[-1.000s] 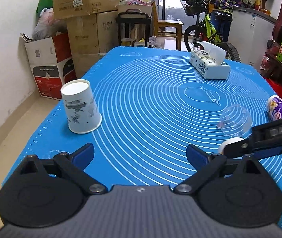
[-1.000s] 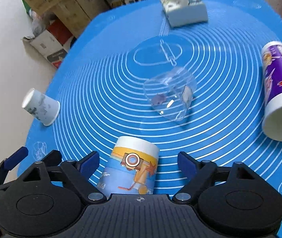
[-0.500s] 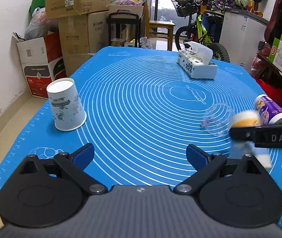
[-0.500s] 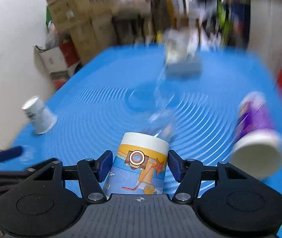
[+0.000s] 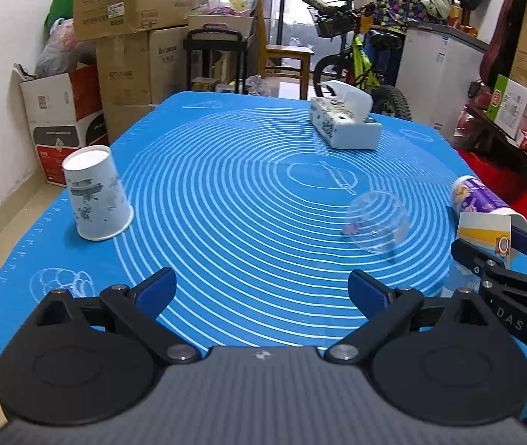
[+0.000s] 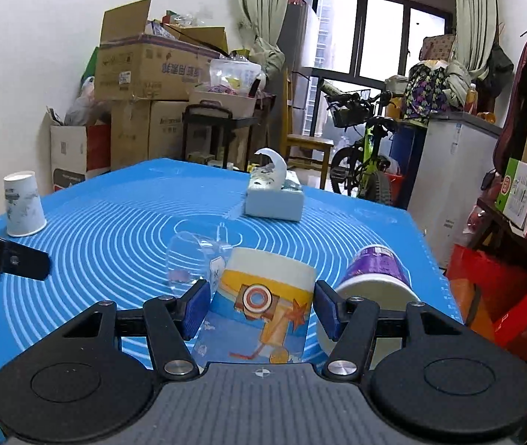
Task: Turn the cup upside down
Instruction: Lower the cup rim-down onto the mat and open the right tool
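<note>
My right gripper [image 6: 261, 306] is shut on a yellow and blue cartoon paper cup [image 6: 263, 307], held bottom up, above the blue mat. The cup also shows at the right edge of the left wrist view [image 5: 486, 235]. My left gripper [image 5: 261, 291] is open and empty over the mat's near edge. A clear plastic cup [image 5: 376, 220] lies on its side mid-mat, just beyond the held cup [image 6: 193, 259]. A purple cup [image 6: 372, 278] lies on its side at the right. A white paper cup [image 5: 94, 194] stands upside down at the left.
A tissue box [image 5: 343, 122] stands at the far side of the blue mat [image 5: 226, 193]. Cardboard boxes [image 5: 129, 3], a black cart and a bicycle [image 5: 359, 52] stand beyond the table. A cluttered shelf [image 6: 523, 200] is to the right.
My right gripper shut on the cartoon cup, lifted it off the mat and tilted up toward level. My left gripper stayed open and shifted slightly.
</note>
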Action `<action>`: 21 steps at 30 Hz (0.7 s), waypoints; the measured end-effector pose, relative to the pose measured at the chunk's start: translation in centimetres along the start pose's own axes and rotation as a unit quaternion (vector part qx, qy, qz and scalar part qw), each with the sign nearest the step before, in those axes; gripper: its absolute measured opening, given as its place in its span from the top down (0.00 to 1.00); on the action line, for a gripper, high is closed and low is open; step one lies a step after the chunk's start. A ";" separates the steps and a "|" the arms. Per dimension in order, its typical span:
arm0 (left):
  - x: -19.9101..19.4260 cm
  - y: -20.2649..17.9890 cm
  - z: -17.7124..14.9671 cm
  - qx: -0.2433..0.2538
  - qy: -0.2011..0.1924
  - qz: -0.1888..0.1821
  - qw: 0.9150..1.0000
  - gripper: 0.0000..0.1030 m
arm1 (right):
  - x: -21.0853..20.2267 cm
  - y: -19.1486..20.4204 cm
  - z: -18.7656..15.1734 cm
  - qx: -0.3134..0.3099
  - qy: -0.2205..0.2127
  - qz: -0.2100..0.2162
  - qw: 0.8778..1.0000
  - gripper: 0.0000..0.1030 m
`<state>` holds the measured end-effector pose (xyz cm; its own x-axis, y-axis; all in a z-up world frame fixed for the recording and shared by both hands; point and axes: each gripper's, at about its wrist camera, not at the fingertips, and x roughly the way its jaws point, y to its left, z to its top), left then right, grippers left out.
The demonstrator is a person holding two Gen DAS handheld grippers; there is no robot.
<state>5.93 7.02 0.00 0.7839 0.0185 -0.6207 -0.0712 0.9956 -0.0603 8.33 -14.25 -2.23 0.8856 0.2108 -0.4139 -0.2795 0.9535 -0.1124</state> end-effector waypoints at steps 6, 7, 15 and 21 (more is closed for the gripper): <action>-0.1 -1.4 -0.6 0.008 0.004 -0.015 1.000 0.05 | -2.2 -0.2 -0.8 -0.002 0.012 0.009 1.000 0.39; -0.2 -1.6 -0.7 0.009 0.005 -0.017 1.000 0.05 | -2.4 -0.3 -0.8 0.001 0.015 0.011 1.000 0.39; -1.2 -3.0 -1.5 0.023 0.002 -0.030 0.999 0.05 | -3.3 -1.1 -1.8 0.031 0.027 0.020 0.999 0.40; -2.3 -3.7 -1.6 0.031 -0.007 -0.036 0.999 0.05 | -4.2 -1.6 -2.1 0.043 0.027 0.015 0.999 0.28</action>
<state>3.42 3.11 0.36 0.7946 -0.0523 -0.6049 0.0232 0.9982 -0.0559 4.29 -17.07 -2.17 0.8549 0.2299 -0.4651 -0.2711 0.9623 -0.0227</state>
